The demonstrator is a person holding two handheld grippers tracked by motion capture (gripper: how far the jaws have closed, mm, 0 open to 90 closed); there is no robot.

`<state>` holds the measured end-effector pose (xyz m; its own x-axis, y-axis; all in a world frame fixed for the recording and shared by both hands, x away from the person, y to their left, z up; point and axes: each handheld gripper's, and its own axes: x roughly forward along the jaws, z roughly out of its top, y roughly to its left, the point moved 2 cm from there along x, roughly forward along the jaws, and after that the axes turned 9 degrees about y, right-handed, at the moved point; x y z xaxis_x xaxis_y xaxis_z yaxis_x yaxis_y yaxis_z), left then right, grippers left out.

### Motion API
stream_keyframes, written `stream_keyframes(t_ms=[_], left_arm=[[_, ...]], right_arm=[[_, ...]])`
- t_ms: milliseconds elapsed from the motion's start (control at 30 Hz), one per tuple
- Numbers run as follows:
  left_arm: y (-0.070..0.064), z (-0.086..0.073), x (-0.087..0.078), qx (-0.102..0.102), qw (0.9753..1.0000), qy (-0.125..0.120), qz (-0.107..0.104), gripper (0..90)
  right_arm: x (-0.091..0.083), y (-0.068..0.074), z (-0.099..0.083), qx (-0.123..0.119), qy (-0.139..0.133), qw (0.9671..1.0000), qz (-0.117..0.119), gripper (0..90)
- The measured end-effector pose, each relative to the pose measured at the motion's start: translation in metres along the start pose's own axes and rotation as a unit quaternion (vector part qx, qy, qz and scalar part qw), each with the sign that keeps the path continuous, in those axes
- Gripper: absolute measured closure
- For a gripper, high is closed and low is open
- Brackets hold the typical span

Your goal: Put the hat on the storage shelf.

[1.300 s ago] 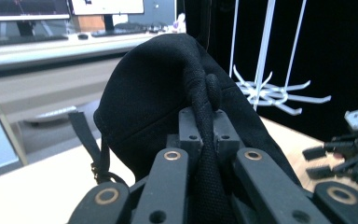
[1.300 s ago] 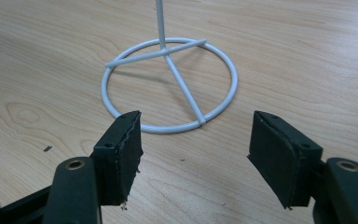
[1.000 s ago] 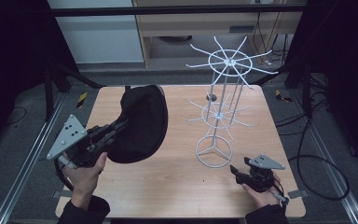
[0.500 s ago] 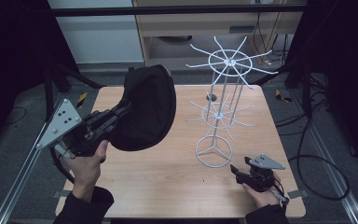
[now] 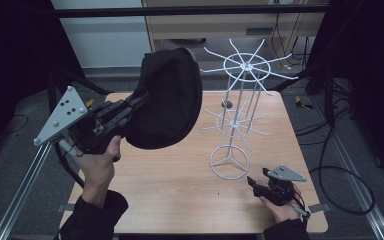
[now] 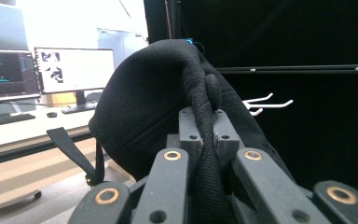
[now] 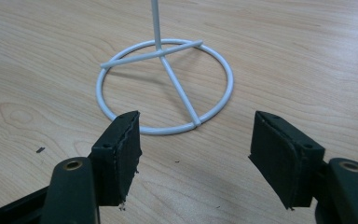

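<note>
A black cap (image 5: 167,102) hangs in the air over the table's left half, held by its brim edge in my left gripper (image 5: 132,105), which is shut on it. In the left gripper view the cap (image 6: 154,112) bulges above the jaws, and its strap (image 6: 74,151) dangles at the left. A white wire rack (image 5: 240,100) with spoke hooks stands right of centre on a ring base (image 5: 228,161). My right gripper (image 5: 257,184) rests low near the table's front right, open, its jaws just short of the ring base (image 7: 165,84) with nothing between them.
The wooden table (image 5: 180,200) has free room in front and at the left. Cables (image 5: 340,165) trail on the floor at the right. A pale cabinet (image 5: 100,35) stands behind the table. Monitors (image 6: 70,70) sit on a desk in the left gripper view.
My left gripper has lifted the cap higher and carried it to the right, toward the top of the rack. The right gripper has stayed in place.
</note>
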<state>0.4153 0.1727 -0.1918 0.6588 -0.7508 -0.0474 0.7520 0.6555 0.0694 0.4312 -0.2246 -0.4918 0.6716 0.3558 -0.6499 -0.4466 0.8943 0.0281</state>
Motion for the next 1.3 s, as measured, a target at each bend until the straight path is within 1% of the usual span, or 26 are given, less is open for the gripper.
stream_keyframes(t_ms=[133, 200, 300, 433, 533, 567, 600, 700, 767, 933, 1000, 1067, 1133, 1300], left_arm=[[-0.004, 0.004, 0.014, 0.004, 0.9999, 0.004, -0.009, 85.6], [-0.005, 0.004, 0.021, 0.002, 0.9999, 0.006, -0.014, 85.6], [-0.007, 0.003, 0.033, 0.000, 0.9997, 0.010, -0.022, 85.7], [-0.009, 0.000, 0.044, 0.000, 0.9994, 0.015, -0.030, 85.6], [-0.008, -0.004, 0.050, -0.004, 0.9992, 0.019, -0.036, 85.6], [-0.008, -0.006, 0.053, -0.009, 0.9990, 0.021, -0.039, 85.5], [-0.008, -0.006, 0.053, -0.009, 0.9990, 0.021, -0.039, 85.5], [-0.004, -0.011, 0.055, -0.020, 0.9985, 0.021, -0.047, 85.2], [-0.003, -0.014, 0.055, -0.023, 0.9982, 0.024, -0.049, 84.9], [0.003, -0.026, 0.054, -0.028, 0.9980, 0.037, -0.043, 83.9], [0.006, -0.032, 0.054, -0.029, 0.9975, 0.047, -0.042, 83.2], [0.009, -0.038, 0.055, -0.027, 0.9972, 0.060, -0.037, 81.6], [0.010, -0.043, 0.056, -0.027, 0.9967, 0.069, -0.033, 81.1], [0.016, -0.060, 0.063, -0.033, 0.9945, 0.097, -0.024, 81.1]], right_arm=[[0.000, 0.000, 0.000, 0.000, 0.000, 1.0000, 0.000, 33.5], [0.000, 0.000, 0.000, -0.001, -0.001, 1.0000, 0.000, 33.5], [0.000, 0.000, 0.000, -0.001, -0.001, 1.0000, 0.001, 33.5], [0.000, 0.000, 0.000, -0.001, -0.001, 1.0000, 0.002, 33.5], [0.000, 0.000, 0.000, -0.002, -0.001, 1.0000, 0.002, 33.5], [0.000, 0.001, 0.000, -0.001, 0.000, 1.0000, 0.004, 33.5], [0.000, 0.001, 0.000, -0.001, 0.000, 1.0000, 0.004, 33.5], [0.000, 0.001, 0.000, -0.001, 0.000, 1.0000, 0.004, 33.5], [0.000, 0.001, 0.000, -0.001, 0.000, 1.0000, 0.004, 33.5], [0.001, 0.001, 0.000, -0.004, 0.001, 1.0000, 0.003, 33.5], [0.001, 0.002, 0.000, -0.002, 0.002, 1.0000, 0.005, 33.4], [0.001, 0.002, 0.000, 0.000, 0.002, 1.0000, 0.006, 33.4], [0.001, 0.001, 0.000, -0.005, 0.003, 1.0000, 0.002, 33.4], [0.001, 0.001, 0.000, -0.006, 0.003, 1.0000, 0.002, 33.4]])
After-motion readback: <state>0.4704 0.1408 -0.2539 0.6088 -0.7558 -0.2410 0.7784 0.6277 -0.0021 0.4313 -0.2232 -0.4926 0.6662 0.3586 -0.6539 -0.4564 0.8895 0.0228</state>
